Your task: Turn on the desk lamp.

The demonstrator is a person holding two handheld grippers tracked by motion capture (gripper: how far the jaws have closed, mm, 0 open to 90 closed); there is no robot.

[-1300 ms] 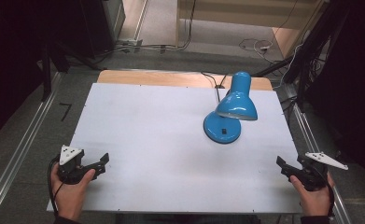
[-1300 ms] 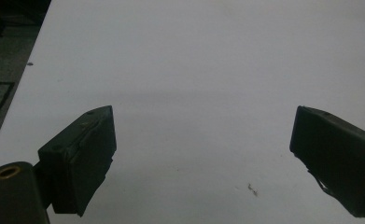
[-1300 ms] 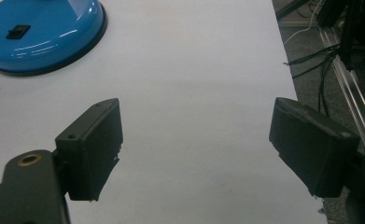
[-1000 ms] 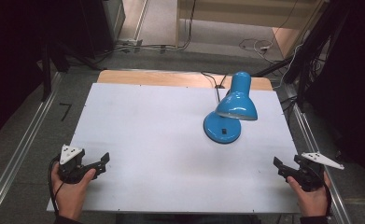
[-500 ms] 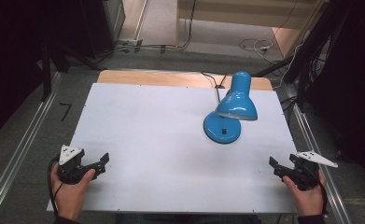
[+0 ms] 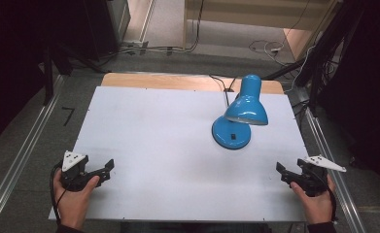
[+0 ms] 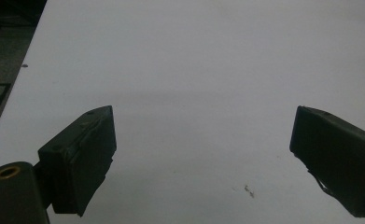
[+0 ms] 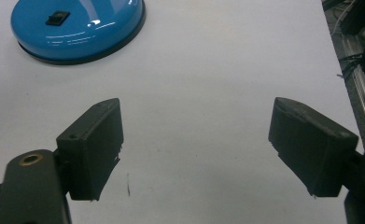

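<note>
My surroundings: white table top (image 6: 168,145) fills the middle of the high view, bare and flat. Wooden strip (image 6: 153,80) runs along its far edge. Metal rail (image 6: 17,165) runs down the left of the frame, second rail (image 6: 323,141) down the right. Grey floor (image 6: 168,60) beyond the table, upper centre. Black tape mark (image 6: 68,115) on the floor, left of the table. Loose cables (image 6: 148,47) on the floor at upper centre, a white cord (image 6: 267,47) at upper right. Dark cabinet (image 6: 107,19) at upper left, light wooden furniture (image 6: 255,12) along the top edge. Small dark scuff (image 7: 249,190) on the white surface, lower centre of my left gripper view.
</note>
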